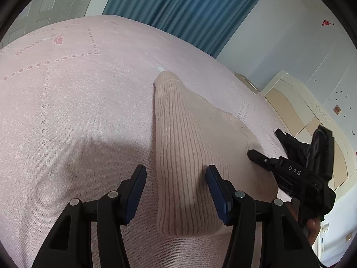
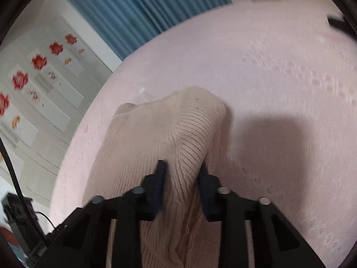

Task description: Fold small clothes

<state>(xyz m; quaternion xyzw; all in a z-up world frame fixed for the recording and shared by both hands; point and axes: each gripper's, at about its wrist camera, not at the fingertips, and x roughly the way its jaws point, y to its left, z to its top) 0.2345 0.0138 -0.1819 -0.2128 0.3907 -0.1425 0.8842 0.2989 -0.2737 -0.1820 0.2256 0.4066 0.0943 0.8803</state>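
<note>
A beige ribbed knit garment (image 1: 185, 147) lies on the pink bed cover (image 1: 67, 102). My left gripper (image 1: 176, 174) is open, its fingers standing either side of the garment's near left edge, just above it. My right gripper (image 2: 181, 169) is shut on a raised fold of the garment (image 2: 169, 129) and lifts it off the bed. In the left wrist view the right gripper (image 1: 265, 147) comes in from the right over the garment's right side.
The pink bed cover (image 2: 279, 89) fills most of both views. A blue curtain (image 1: 178, 6) and a pale wall lie behind the bed. A cream headboard (image 1: 296, 111) stands at the right. A black cable and device (image 2: 20, 207) sit by the bed's left.
</note>
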